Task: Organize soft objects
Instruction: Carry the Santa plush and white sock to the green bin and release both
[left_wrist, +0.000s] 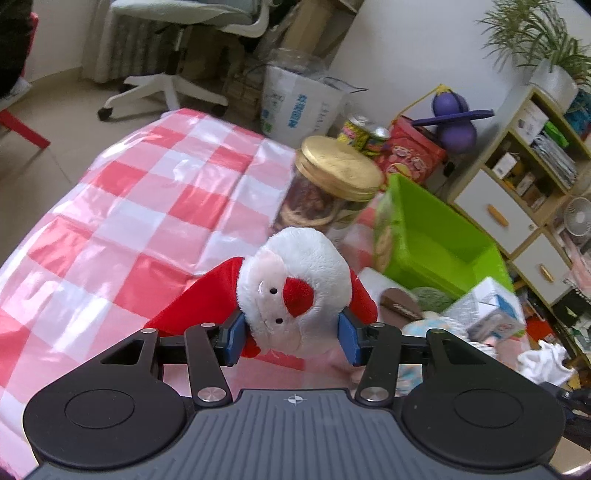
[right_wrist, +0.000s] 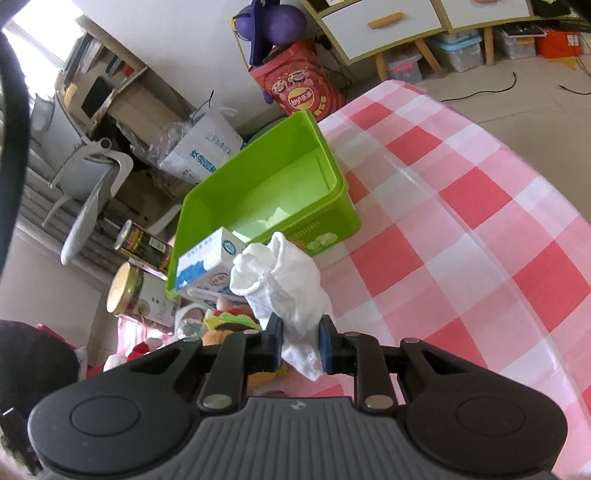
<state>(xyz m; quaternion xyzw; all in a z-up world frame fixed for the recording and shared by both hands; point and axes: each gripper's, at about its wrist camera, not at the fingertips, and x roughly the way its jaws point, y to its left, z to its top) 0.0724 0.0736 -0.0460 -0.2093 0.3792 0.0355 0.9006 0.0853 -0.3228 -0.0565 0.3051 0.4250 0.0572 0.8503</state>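
Note:
My left gripper (left_wrist: 291, 332) is shut on a plush Santa (left_wrist: 295, 288) with a white beard, red nose and red hat, held above the checked table. My right gripper (right_wrist: 299, 345) is shut on a white sock (right_wrist: 284, 280) that hangs up and out of the pads. The green bin (left_wrist: 436, 240) stands to the right of the Santa; in the right wrist view the green bin (right_wrist: 295, 221) lies just ahead of the sock and looks empty. More soft items (left_wrist: 432, 299) lie by the bin, partly hidden.
A jar with a gold lid (left_wrist: 340, 166) stands behind the Santa and shows again in the right wrist view (right_wrist: 125, 291). A blue-white carton (right_wrist: 207, 262) and a can (right_wrist: 144, 243) sit left of the bin. The red-white checked cloth (right_wrist: 461, 240) covers the table.

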